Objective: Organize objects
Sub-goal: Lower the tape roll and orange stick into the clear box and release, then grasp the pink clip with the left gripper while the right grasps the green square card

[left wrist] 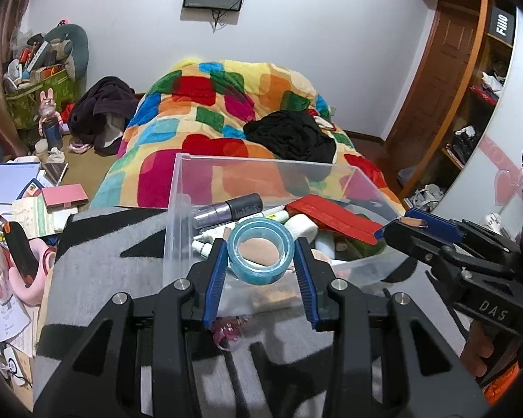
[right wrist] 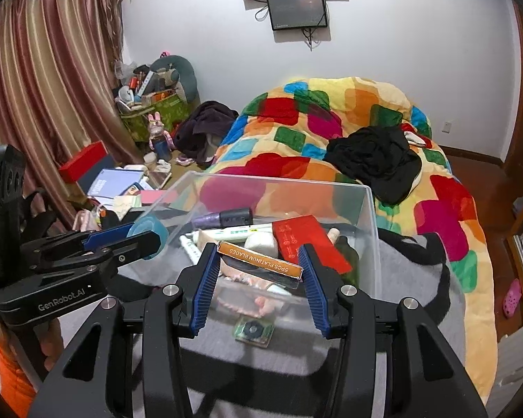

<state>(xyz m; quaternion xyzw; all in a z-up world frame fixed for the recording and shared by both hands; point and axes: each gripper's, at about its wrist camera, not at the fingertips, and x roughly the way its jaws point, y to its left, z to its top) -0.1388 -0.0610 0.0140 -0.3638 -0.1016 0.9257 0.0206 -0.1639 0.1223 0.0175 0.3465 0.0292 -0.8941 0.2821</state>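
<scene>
Over the clear bin (left wrist: 177,188) on the bed — left gripper (left wrist: 260,261) clamps a blue tape roll (left wrist: 260,248); right gripper (right wrist: 259,264) pinches an orange blade box (right wrist: 259,257), seemingly above the bin's cosmetics — red box (right wrist: 307,240) inside.

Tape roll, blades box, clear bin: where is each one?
Tape roll (left wrist: 260,251), left wrist view, on its blue rim.
Blades box (right wrist: 259,258), right wrist view, on the orange label.
Clear bin (right wrist: 374,223), right wrist view, on its right wall.
</scene>
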